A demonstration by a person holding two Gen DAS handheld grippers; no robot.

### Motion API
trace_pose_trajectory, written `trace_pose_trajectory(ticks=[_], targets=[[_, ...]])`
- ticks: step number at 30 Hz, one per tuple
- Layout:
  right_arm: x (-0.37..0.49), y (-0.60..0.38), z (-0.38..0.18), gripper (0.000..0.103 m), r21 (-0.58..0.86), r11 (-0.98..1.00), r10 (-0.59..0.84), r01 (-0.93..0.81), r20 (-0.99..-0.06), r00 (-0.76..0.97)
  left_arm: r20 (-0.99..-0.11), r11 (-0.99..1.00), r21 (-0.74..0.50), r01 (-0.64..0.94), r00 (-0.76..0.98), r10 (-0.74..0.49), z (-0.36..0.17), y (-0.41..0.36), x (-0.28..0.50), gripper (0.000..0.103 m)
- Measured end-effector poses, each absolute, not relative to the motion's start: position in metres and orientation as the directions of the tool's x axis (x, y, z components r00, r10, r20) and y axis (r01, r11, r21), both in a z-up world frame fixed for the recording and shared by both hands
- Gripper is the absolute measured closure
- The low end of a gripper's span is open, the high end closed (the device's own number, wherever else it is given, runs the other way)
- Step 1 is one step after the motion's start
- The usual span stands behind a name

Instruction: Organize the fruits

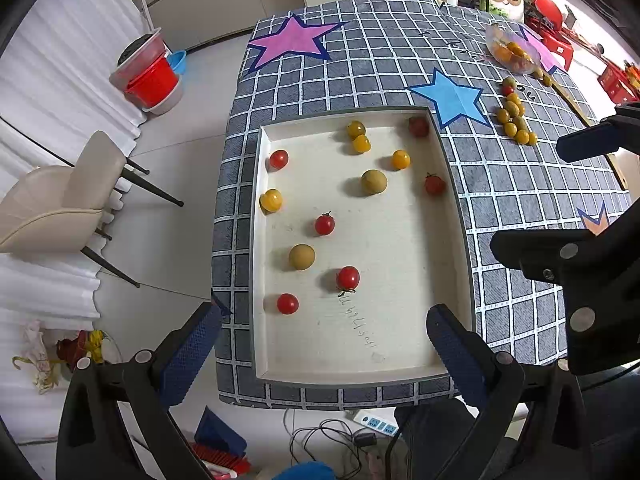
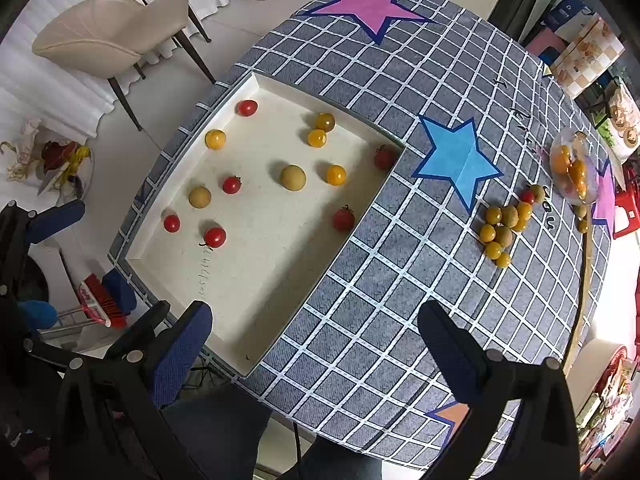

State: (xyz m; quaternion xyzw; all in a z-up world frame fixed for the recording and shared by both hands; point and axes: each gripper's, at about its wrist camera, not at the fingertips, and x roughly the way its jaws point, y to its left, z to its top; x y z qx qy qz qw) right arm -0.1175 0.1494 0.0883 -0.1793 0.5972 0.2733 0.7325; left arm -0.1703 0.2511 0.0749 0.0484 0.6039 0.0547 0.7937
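Note:
A white tray lies on the checked tablecloth and holds several loose red tomatoes, yellow tomatoes and tan round fruits. A pile of yellow and tan fruits lies on the cloth right of the tray. My left gripper is open and empty above the tray's near end. My right gripper is open and empty above the cloth by the tray's near right corner; it also shows in the left wrist view.
A clear plastic bag of orange fruits lies at the table's far right. Pink and blue stars mark the cloth. A beige chair, red buckets, a broom and a power strip are on the floor.

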Motion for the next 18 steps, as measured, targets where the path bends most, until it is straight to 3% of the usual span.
trace_pose_trajectory(ticks=[18], targets=[[-0.1136, 0.1480, 0.0851, 0.000, 0.075, 0.789, 0.188, -0.609, -0.974, 0.124, -0.957, 0.990, 0.138, 0.001, 0.259, 0.134, 0.0740, 0.2503, -0.1664, 0.000]])
